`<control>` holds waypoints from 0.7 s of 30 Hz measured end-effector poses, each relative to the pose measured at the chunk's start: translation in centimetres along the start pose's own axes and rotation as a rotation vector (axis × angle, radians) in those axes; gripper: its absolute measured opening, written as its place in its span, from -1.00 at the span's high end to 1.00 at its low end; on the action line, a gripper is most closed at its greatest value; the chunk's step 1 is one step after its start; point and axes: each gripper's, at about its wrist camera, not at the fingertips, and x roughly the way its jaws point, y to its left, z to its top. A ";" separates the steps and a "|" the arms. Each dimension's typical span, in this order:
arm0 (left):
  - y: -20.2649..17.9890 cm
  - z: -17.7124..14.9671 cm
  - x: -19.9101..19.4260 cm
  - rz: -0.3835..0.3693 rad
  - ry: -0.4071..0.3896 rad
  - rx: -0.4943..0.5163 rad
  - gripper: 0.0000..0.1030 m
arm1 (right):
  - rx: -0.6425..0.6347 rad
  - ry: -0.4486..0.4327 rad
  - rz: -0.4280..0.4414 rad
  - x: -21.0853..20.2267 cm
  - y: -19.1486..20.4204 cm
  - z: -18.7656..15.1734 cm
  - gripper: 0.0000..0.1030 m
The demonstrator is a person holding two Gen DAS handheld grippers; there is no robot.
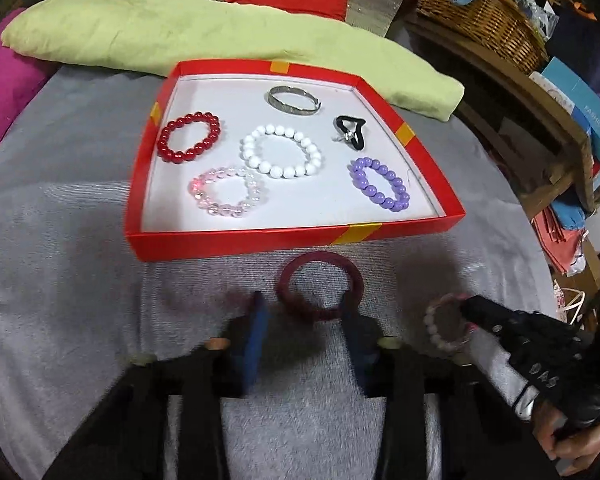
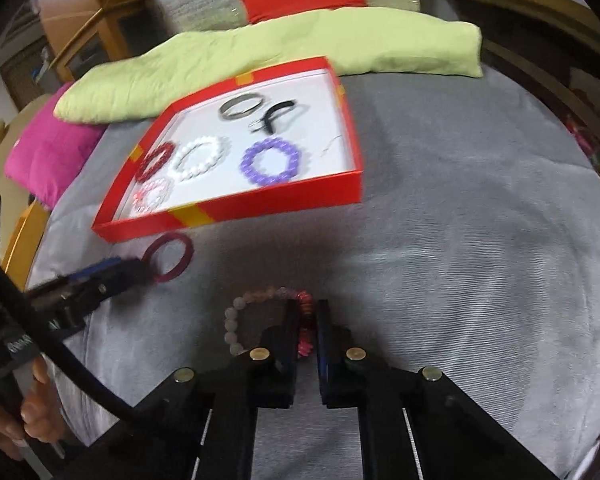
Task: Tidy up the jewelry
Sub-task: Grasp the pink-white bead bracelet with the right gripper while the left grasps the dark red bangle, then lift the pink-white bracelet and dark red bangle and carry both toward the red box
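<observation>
On the grey cloth, near side: dark red bangle [image 1: 319,293] and pastel bead bracelet [image 2: 260,316] lie outside the red box [image 1: 296,236].
Left gripper [image 1: 304,316]: jaws apart, straddling the bangle's near rim, no pressure visible.
Right gripper [image 2: 306,320]: clamped on the bracelet's pink beads.
Handling, bangle: judged rigid, smooth; take across the rim.
Handling, bracelet: judged light, limp, elastic-strung; will dangle.
Legible text: "FASHION" on blue carton [image 1: 580,108], far right.

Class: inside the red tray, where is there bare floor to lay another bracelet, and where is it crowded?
Bare floor: the red tray's near strip between the pink bracelet and purple bracelet, and its far left corner. Crowded: around the white bracelet.
</observation>
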 end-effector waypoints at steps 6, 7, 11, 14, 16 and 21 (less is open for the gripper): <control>-0.4 0.3 1.1 0.011 0.002 0.013 0.77 | 0.054 0.030 0.023 0.1 -1.3 -0.2 0.84; -0.5 0.4 1.2 0.015 0.001 0.015 0.78 | 0.055 0.033 0.024 0.1 -1.3 -0.2 0.84; -0.8 0.3 1.5 0.040 0.002 0.039 0.78 | 0.063 0.046 0.027 0.2 -1.3 -0.2 0.84; -1.2 0.3 1.6 0.054 -0.003 0.061 0.78 | 0.060 0.051 0.023 0.4 -0.9 0.0 0.83; -1.0 0.3 1.6 0.051 -0.006 0.057 0.78 | 0.053 0.051 0.021 0.6 -0.8 0.0 0.83; -1.2 0.2 1.7 0.062 -0.023 0.075 0.82 | 0.016 0.036 0.020 0.7 -0.4 -0.1 0.82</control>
